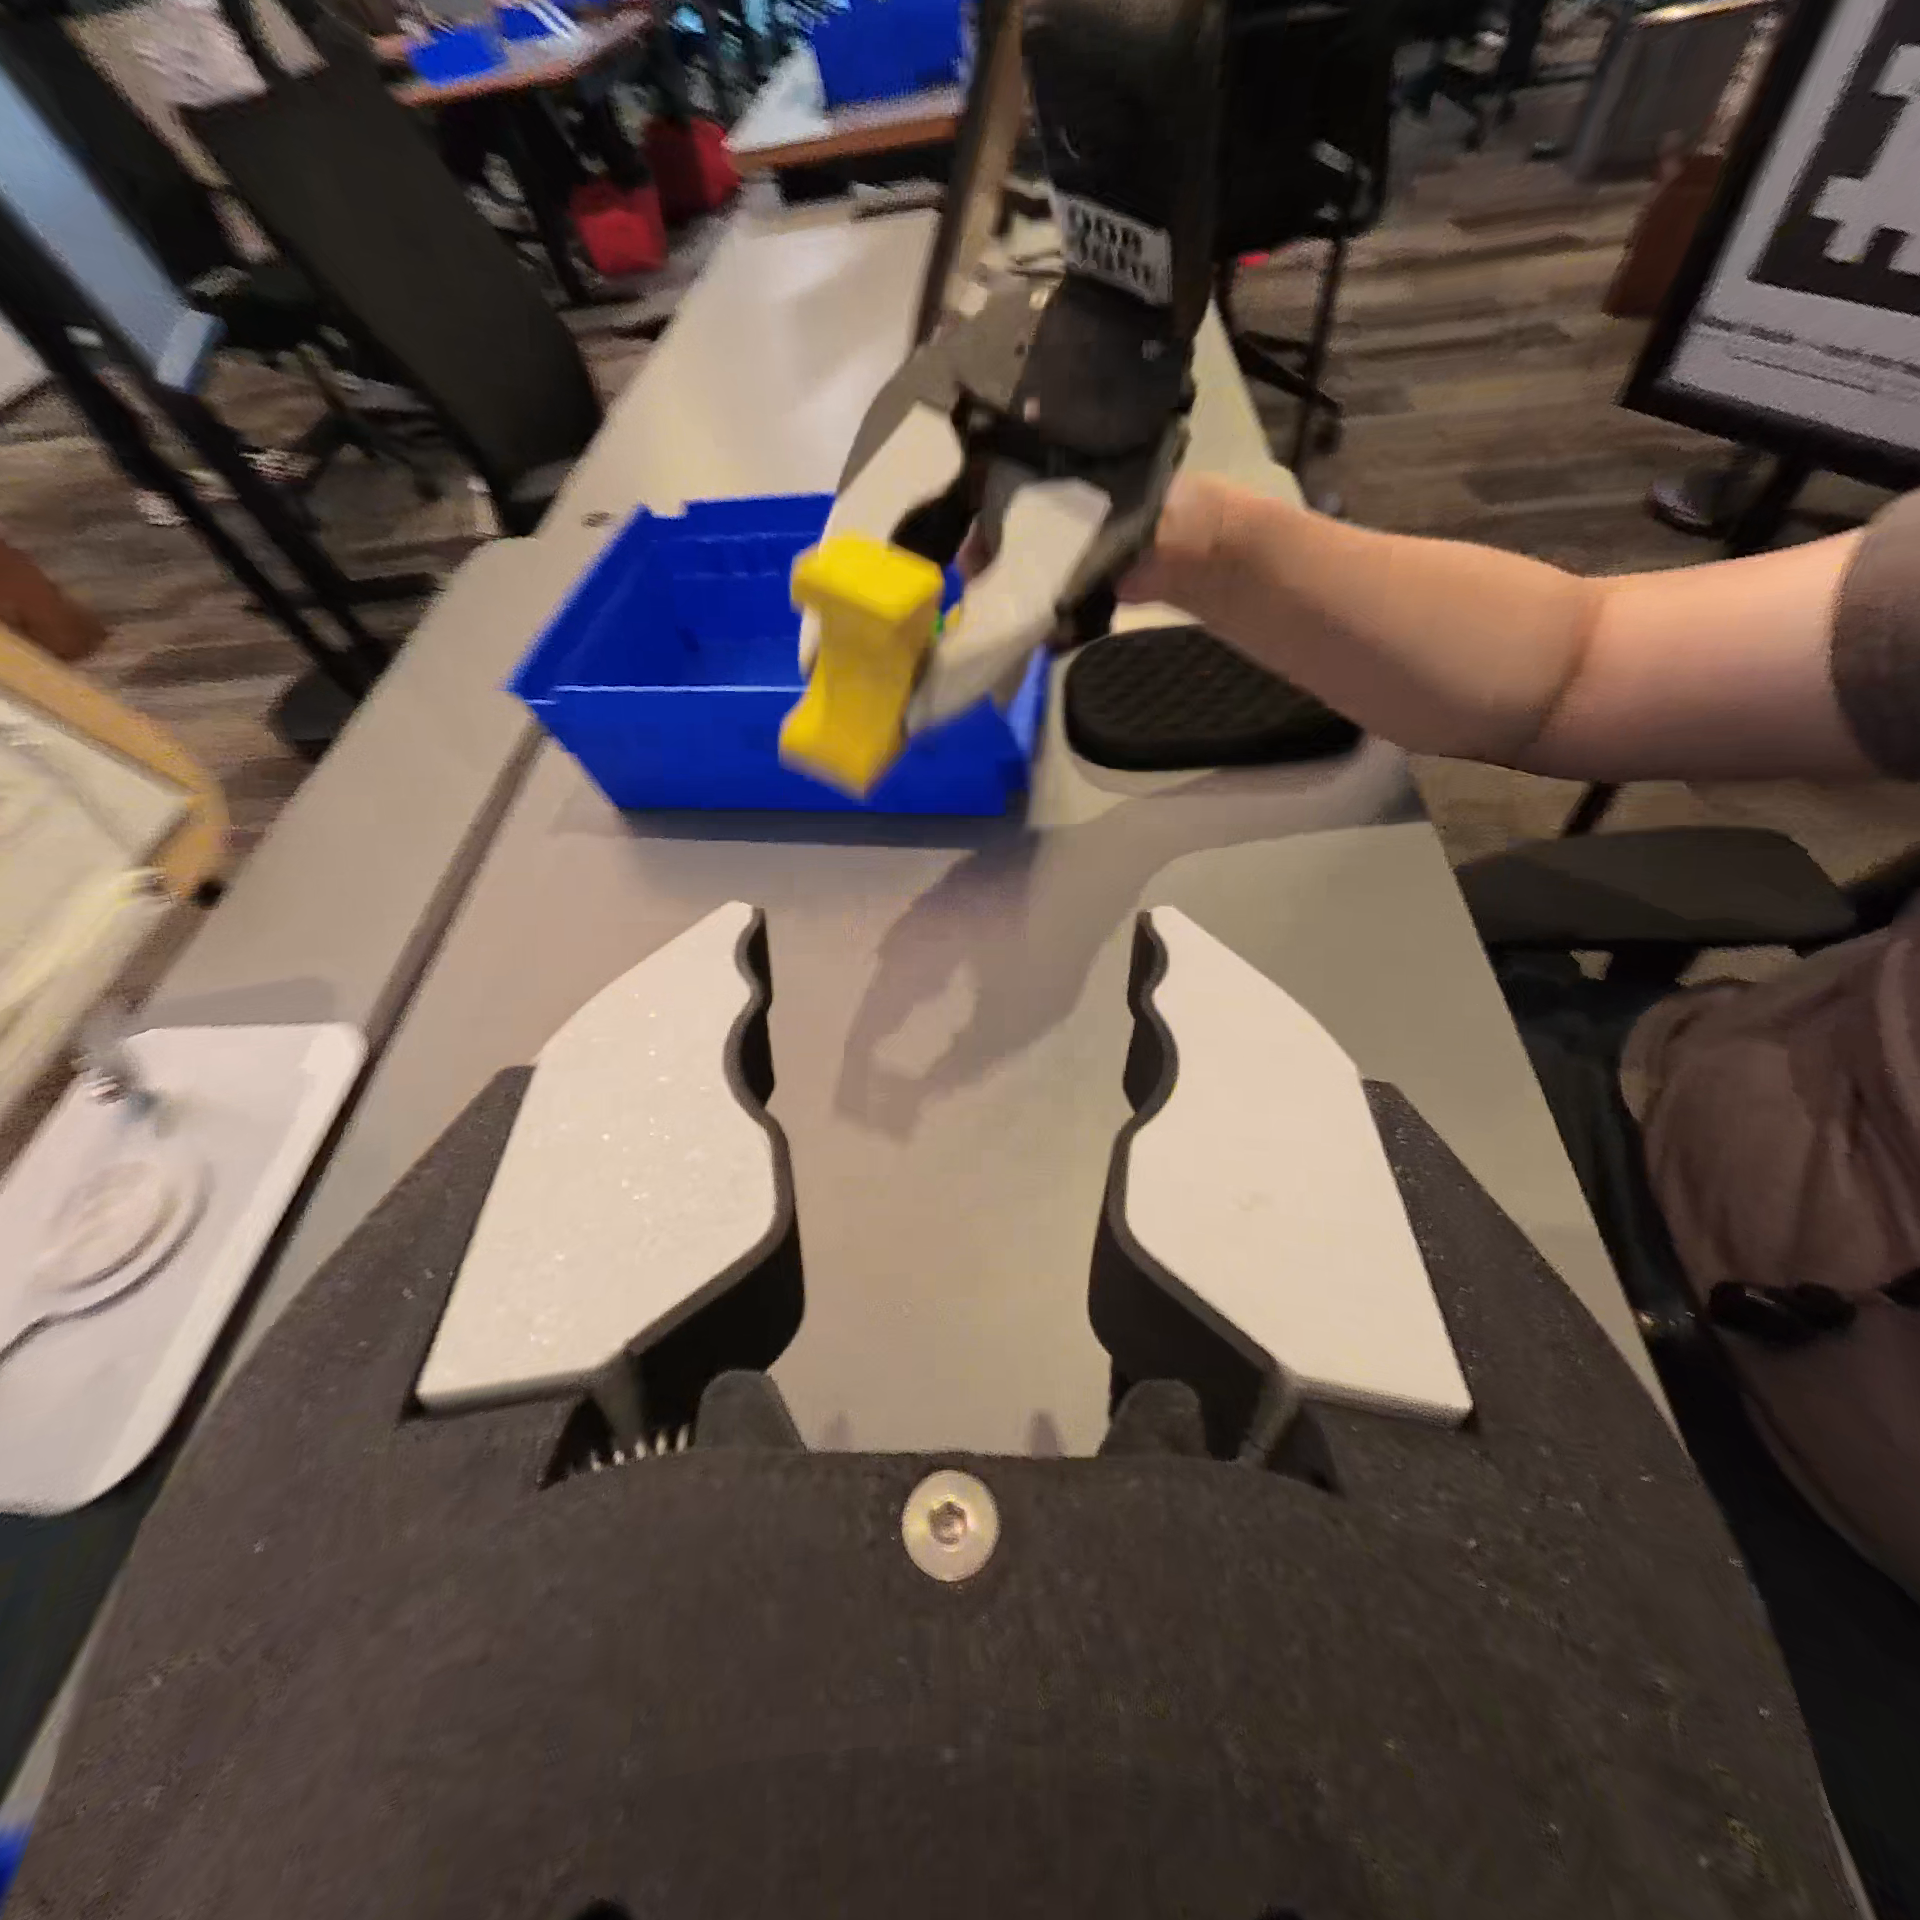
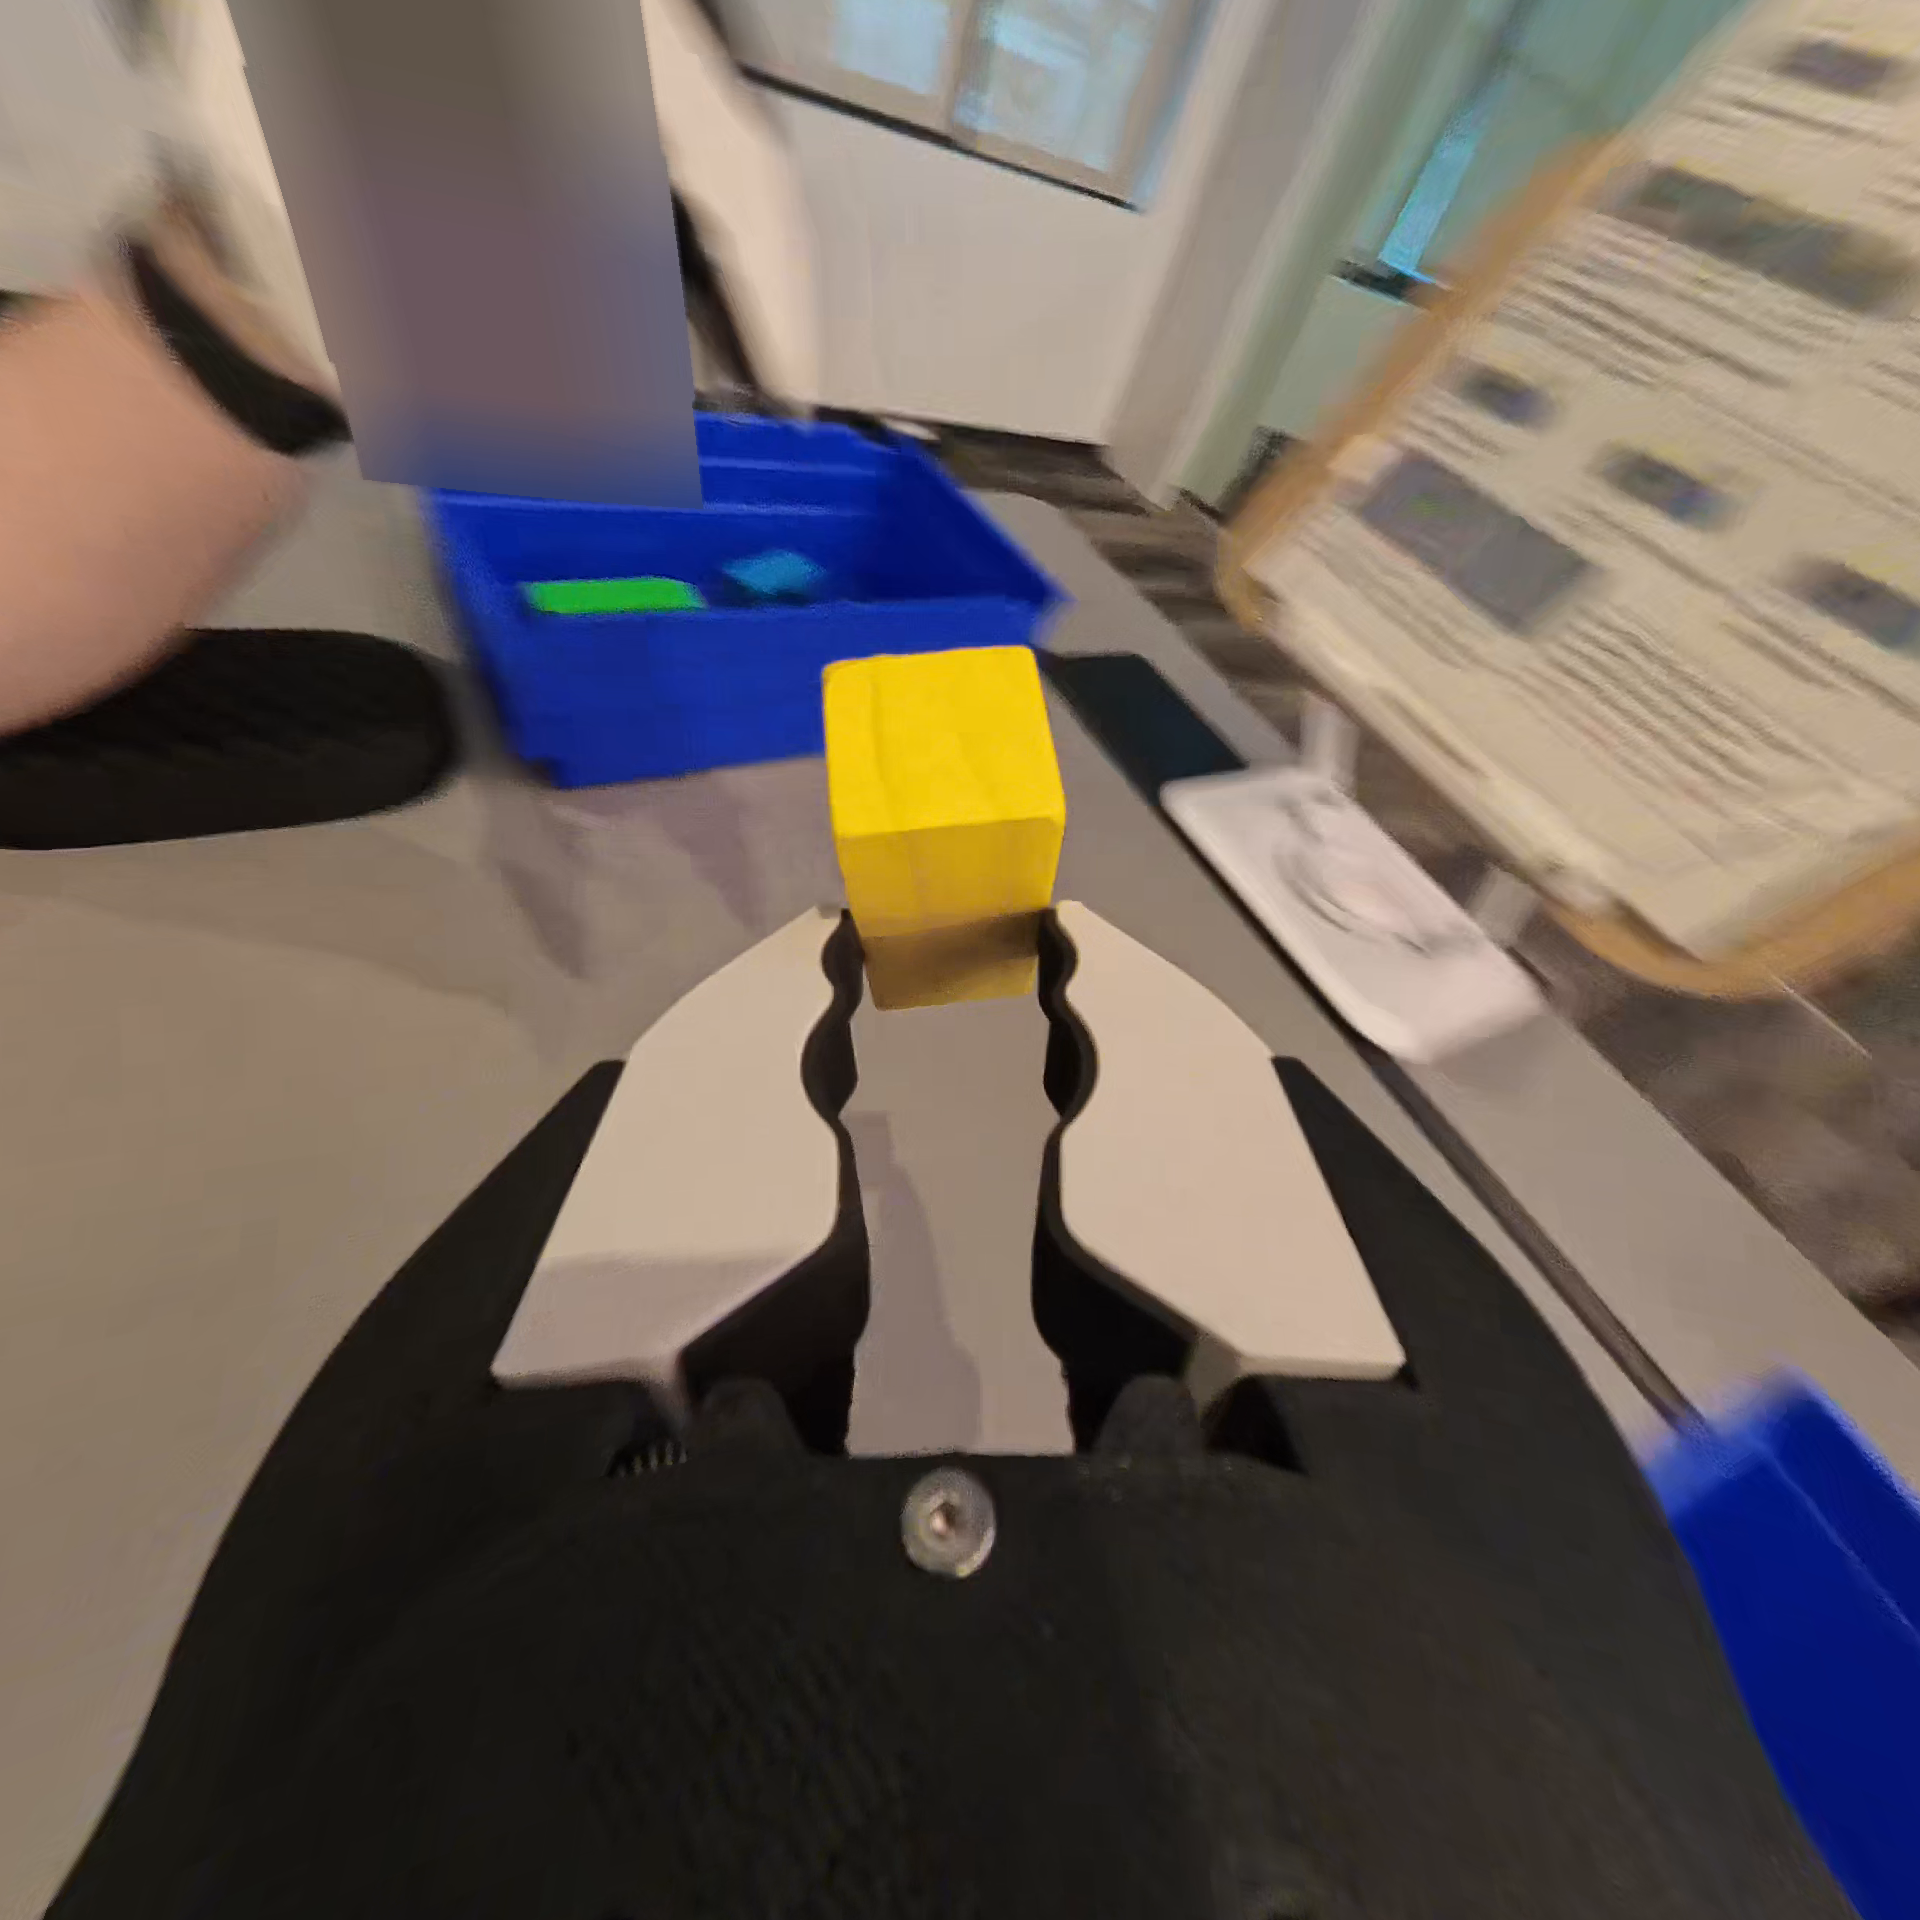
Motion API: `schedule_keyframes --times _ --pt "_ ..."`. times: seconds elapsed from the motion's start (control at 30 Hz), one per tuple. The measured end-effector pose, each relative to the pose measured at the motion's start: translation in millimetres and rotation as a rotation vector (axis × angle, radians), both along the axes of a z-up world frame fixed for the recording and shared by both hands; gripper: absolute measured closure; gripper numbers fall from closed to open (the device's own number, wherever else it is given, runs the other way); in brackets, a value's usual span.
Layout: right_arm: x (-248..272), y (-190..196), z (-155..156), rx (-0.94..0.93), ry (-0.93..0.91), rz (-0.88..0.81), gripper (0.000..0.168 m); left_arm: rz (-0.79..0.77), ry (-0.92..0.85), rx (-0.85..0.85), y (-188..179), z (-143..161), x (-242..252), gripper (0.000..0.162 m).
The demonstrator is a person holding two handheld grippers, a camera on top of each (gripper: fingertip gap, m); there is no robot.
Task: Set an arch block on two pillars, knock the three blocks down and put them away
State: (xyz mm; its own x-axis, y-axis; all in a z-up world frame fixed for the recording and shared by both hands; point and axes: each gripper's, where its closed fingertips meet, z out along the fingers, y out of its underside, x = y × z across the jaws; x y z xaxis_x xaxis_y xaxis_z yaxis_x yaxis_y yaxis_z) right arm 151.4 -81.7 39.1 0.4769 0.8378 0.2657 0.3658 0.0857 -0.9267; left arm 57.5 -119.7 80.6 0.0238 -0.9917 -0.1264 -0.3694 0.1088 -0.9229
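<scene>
A grey table (image 1: 644, 935) ran away into a busy room of chairs and other desks in the left wrist view. On it stood a blue bin (image 1: 665, 675), with a black pad (image 1: 1195, 707) just beside it. The left gripper (image 1: 951, 1039) hung spread wide over bare tabletop, holding nothing. Farther off, the right gripper (image 1: 914, 665), held in a person's hand (image 1: 1195, 551), pinched a yellow arch block (image 1: 857, 665) in front of the bin's near wall, off the table.

The right wrist view was smeared with motion blur, a poster board at its right edge. Its own gripper (image 2: 948, 935) was clamped on the yellow block (image 2: 940, 790) by the fingertips, the bin (image 2: 727, 686) lying ahead and a little to the left. Inside the bin lay a green block (image 2: 608, 595) and a lighter blue block (image 2: 774, 575).

Judged from this, the building and toppling were done and two blocks were stowed; only the yellow arch remained to be carried over the rim and dropped in.
</scene>
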Motion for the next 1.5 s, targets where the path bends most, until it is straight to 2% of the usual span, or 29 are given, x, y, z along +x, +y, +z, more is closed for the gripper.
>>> schedule_keyframes --times 0.07,0.1,0.17,0.2,0.27,0.3,0.37,0.43,0.5,0.57,0.67,0.8,0.9,1.0,1.17,1.33,1.4,1.43,1.5 --pt "74 37 5 -0.126 -0.018 -0.220 0.135 0.122 -0.009 0.042 18 10 -28 0.096" --pt "119 58 -3 -0.222 -0.028 -0.377 0.135 0.207 0.014 0.068 30 10 -45 0.096" --pt "199 80 -45 -0.517 -0.114 -0.650 0.134 0.360 0.131 0.111 50 0 -84 0.106" --pt "228 83 -70 -0.642 -0.167 -0.731 0.134 0.491 0.230 0.152 66 -9 -112 0.110" --pt "265 85 -112 -0.792 -0.269 -0.835 0.134 0.731 0.414 0.200 90 -25 -171 0.110" --pt "276 85 -130 -0.839 -0.320 -0.866 0.134 0.808 0.485 0.166 94 -36 -196 0.109" --pt "288 83 -160 -0.908 -0.407 -0.898 0.134 0.911 0.575 0.049 99 -57 -230 0.106" --pt "293 85 -176 -0.928 -0.451 -0.921 0.133 0.949 0.586 -0.019 107 -70 -243 0.107" --pt "292 90 -177 -0.910 -0.435 -0.942 0.133 0.960 0.588 -0.094 117 -85 -247 0.110" --pt "291 95 -171 -0.865 -0.439 -0.954 0.120 0.943 0.561 -0.212 124 -100 -241 0.108" --pt "286 99 -158 -0.791 -0.436 -0.943 0.120 1.022 0.512 -0.332 145 -116 -240 0.113" --pt "277 101 -142 -0.723 -0.422 -0.909 0.120 1.161 0.395 -0.577 173 -144 -231 0.110" --pt "267 105 -130 -0.667 -0.392 -0.879 0.120 1.291 0.503 -0.595 187 -176 -245 0.105" --pt "253 106 -120 -0.625 -0.381 -0.835 0.120 1.386 0.573 -0.597 192 -193 -260 0.099" --pt "235 103 -112 -0.560 -0.440 -0.780 0.119 1.408 0.606 -0.716 190 -218 -266 0.100" --pt "218 99 -105 -0.515 -0.483 -0.738 0.120 1.456 0.709 -0.806 180 -235 -280 0.092" --pt "210 98 -103 -0.497 -0.495 -0.716 0.120 1.427 0.675 -0.824 181 -235 -277 0.109" --pt "207 98 -102 -0.486 -0.503 -0.712 0.120 1.416 0.683 -0.808 181 -234 -279 0.124" --pt "204 97 -101 -0.476 -0.519 -0.710 0.121 1.385 0.700 -0.781 181 -234 -281 0.125"
